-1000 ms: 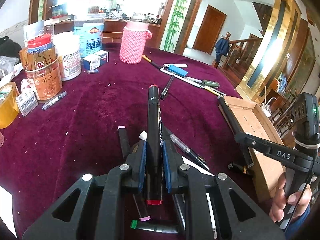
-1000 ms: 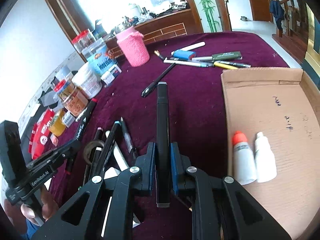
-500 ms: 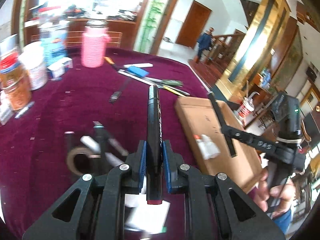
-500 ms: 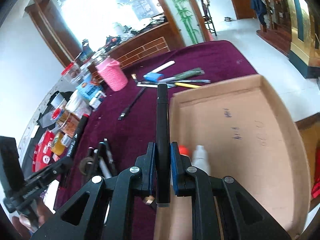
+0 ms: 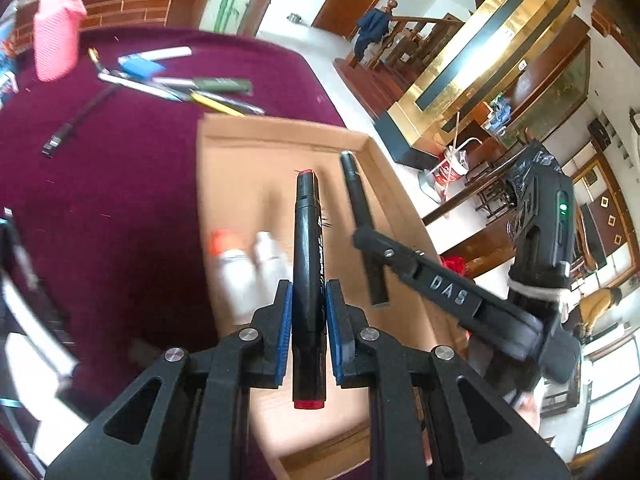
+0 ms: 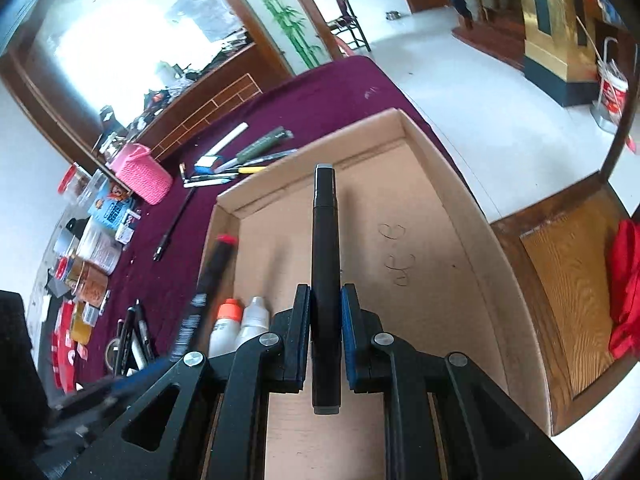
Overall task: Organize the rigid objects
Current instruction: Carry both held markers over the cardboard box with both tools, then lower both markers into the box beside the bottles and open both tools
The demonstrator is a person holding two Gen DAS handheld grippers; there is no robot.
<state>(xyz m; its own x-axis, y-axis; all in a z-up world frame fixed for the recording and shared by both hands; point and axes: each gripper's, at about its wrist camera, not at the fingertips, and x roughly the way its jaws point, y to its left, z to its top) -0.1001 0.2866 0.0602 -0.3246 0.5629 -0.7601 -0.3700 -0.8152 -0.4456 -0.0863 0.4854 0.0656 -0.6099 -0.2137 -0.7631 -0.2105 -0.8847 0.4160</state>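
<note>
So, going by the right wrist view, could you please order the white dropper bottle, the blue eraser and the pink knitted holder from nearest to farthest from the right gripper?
1. White dropper bottle: just left of the right gripper, inside the cardboard tray.
2. Blue eraser: beyond the tray, among pens.
3. Pink knitted holder: farthest, far left.

We see a maroon tablecloth (image 6: 328,92) | a pink knitted holder (image 6: 142,178) near its far edge | jars and tins (image 6: 94,248) crowded along the left side | a wooden chair seat (image 6: 560,280) beside the table, red cloth (image 6: 624,300) lying on it | a bamboo-painted panel (image 6: 280,12) behind.
</note>
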